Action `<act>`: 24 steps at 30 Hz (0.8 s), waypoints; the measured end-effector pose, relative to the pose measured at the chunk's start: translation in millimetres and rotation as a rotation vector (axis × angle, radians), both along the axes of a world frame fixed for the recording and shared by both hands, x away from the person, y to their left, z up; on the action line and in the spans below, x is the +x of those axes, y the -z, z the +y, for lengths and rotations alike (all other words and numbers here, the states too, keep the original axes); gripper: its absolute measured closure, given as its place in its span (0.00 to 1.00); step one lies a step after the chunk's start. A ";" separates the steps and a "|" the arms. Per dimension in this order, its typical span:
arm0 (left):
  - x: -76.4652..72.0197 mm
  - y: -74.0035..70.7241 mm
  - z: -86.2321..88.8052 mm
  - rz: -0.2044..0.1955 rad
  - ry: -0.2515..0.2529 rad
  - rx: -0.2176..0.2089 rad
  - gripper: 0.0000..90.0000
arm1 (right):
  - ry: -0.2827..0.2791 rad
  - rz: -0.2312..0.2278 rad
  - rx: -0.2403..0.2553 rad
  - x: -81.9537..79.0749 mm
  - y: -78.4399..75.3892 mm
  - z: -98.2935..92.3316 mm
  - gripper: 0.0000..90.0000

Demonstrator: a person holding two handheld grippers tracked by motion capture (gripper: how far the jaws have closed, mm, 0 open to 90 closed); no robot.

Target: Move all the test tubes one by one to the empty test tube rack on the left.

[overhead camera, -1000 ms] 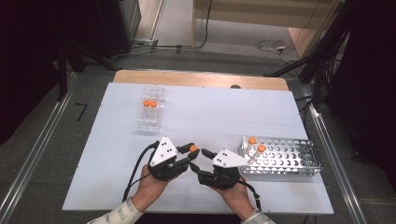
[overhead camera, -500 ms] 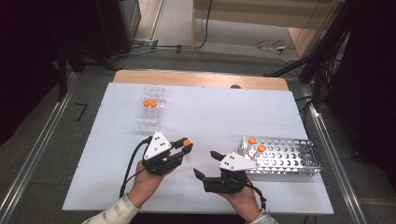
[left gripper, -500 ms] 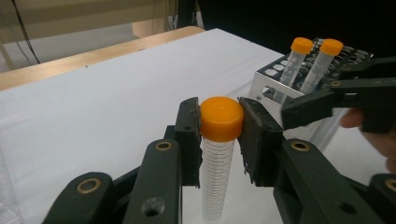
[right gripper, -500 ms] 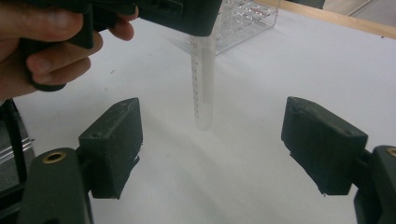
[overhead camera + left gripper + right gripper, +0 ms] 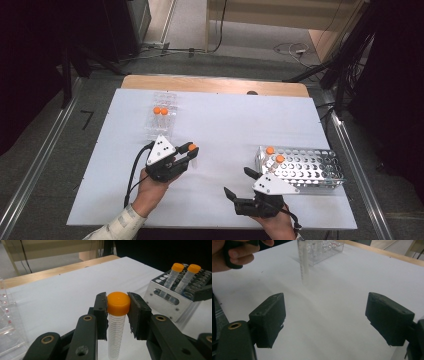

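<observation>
White table: left gripper clamps orange-capped tube; right gripper just opened wide, empty.

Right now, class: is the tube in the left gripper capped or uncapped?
Capped: the tube in the left gripper wears an orange cap, clamped between both pads.

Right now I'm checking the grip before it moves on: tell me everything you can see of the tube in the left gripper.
The tube is a clear plastic cylinder with fine graduation lines down its side and an orange screw cap. It stands upright, looks empty, and is clamped at the cap between the two black pads of the left gripper. In the high view it hangs over the white table, apart from both racks. Whether its tip touches the table cannot be told.
</observation>
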State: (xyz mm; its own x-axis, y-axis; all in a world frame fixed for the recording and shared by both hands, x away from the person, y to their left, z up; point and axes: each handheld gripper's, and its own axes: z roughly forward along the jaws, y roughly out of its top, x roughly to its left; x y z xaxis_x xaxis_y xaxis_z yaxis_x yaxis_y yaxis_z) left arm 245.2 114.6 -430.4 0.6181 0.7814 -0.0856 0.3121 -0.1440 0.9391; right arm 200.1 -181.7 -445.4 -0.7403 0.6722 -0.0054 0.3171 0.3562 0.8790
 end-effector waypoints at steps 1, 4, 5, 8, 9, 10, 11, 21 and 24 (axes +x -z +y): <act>0.2 -0.7 1.4 -0.002 -0.001 -0.001 0.78 | 0.002 -0.001 -0.004 -1.7 0.7 -2.4 0.17; 1.4 -4.0 7.1 -0.008 -0.017 -0.009 0.78 | 0.004 -0.001 -0.014 -8.3 2.1 -8.8 0.17; 2.1 -5.4 9.0 -0.012 -0.022 -0.013 0.78 | 0.004 -0.006 -0.016 -10.4 2.3 -11.2 0.17; 4.7 -9.4 15.3 -0.017 -0.041 -0.017 0.78 | 0.011 -0.008 -0.018 -16.7 2.5 -17.9 0.17; 5.9 -10.6 17.4 -0.021 -0.045 -0.019 0.78 | 0.016 -0.005 -0.017 -18.6 2.4 -20.4 0.17; 7.1 -11.5 19.3 -0.023 -0.054 -0.022 0.78 | 0.022 -0.003 -0.014 -20.1 2.4 -23.2 0.17; 8.4 -12.3 21.3 -0.024 -0.061 -0.021 0.78 | 0.030 -0.003 -0.015 -21.3 2.6 -26.0 0.17; 24.8 -16.7 40.7 -0.019 -0.141 -0.015 0.78 | 0.108 -0.002 0.010 -24.2 3.0 -51.1 0.17; 30.3 -21.0 47.2 -0.019 -0.169 -0.011 0.78 | 0.122 -0.005 0.018 -23.6 2.6 -55.3 0.17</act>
State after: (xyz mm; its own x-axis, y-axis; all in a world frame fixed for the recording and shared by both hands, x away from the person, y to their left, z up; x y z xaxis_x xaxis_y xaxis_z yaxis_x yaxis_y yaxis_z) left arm 275.4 161.8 -409.4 0.4793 0.8736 -0.0842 0.3131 -0.0806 0.9463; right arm 176.6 -237.0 -448.0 -0.6533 0.7571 0.0040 0.3528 0.2998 0.8864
